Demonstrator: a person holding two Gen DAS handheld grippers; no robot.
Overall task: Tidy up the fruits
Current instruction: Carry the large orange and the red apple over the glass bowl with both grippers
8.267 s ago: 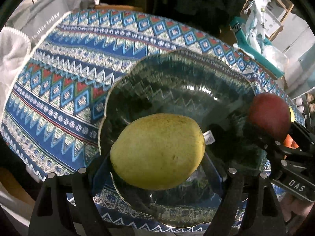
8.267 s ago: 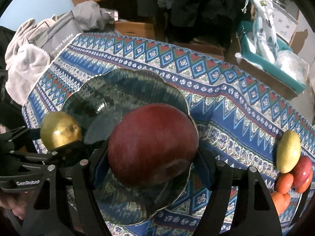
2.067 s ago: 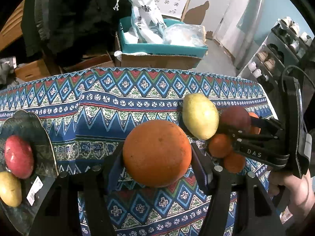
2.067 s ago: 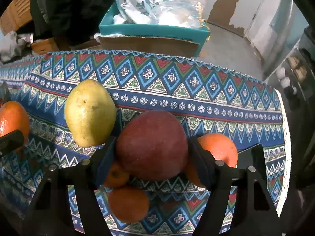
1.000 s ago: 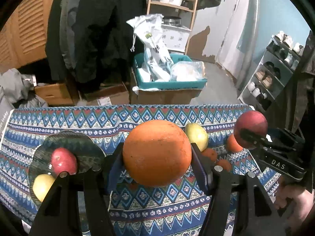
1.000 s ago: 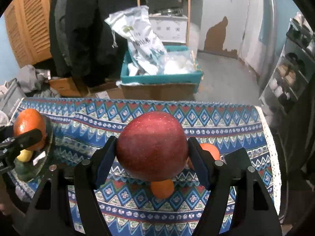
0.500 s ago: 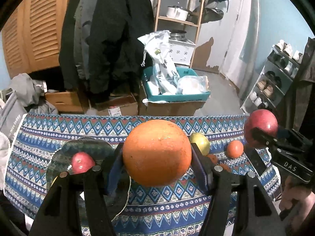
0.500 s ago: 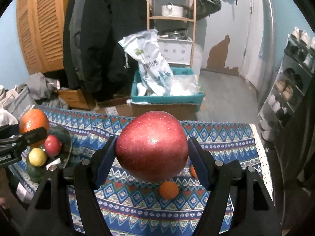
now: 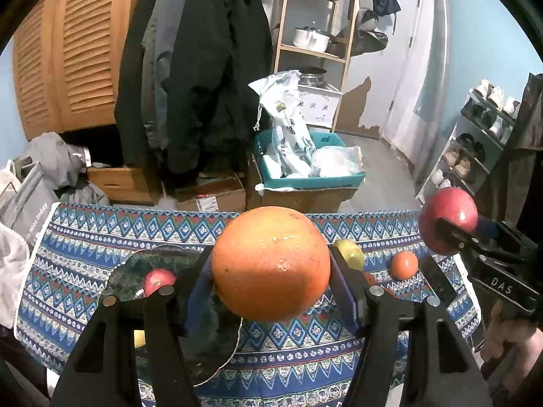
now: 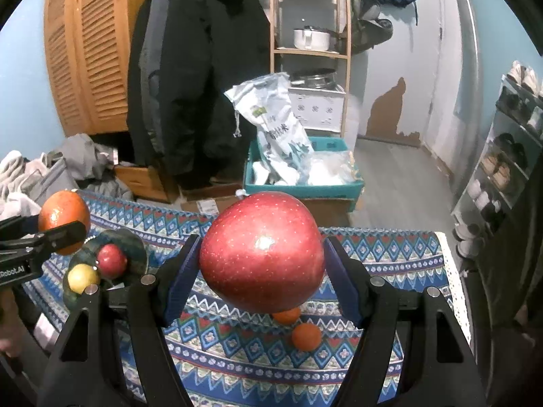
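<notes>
My left gripper [image 9: 271,268] is shut on a large orange [image 9: 270,263], held high above the table. My right gripper [image 10: 261,254] is shut on a red apple [image 10: 261,251], also lifted well above the cloth. Each held fruit shows in the other view too: the apple [image 9: 447,218] at the right, the orange [image 10: 63,222] at the left. A dark glass plate [image 10: 134,242] on the table's left holds a red apple [image 10: 111,260] and a yellow fruit [image 10: 82,278]. Small oranges [image 10: 306,336] and a yellow-green fruit [image 9: 351,254] lie on the right of the patterned tablecloth [image 9: 85,237].
Beyond the table stand a teal crate [image 9: 307,178] with bags on a cardboard box, dark coats [image 9: 217,68] hanging, a wooden shelf [image 9: 315,47] and louvred doors [image 9: 68,57]. Grey clothes [image 9: 51,166] lie at the left; a shoe rack [image 9: 475,149] stands at the right.
Both grippers have risen with their fruit and tilted up, so the table looks smaller and lower and more of the room shows. The grips are unchanged.
</notes>
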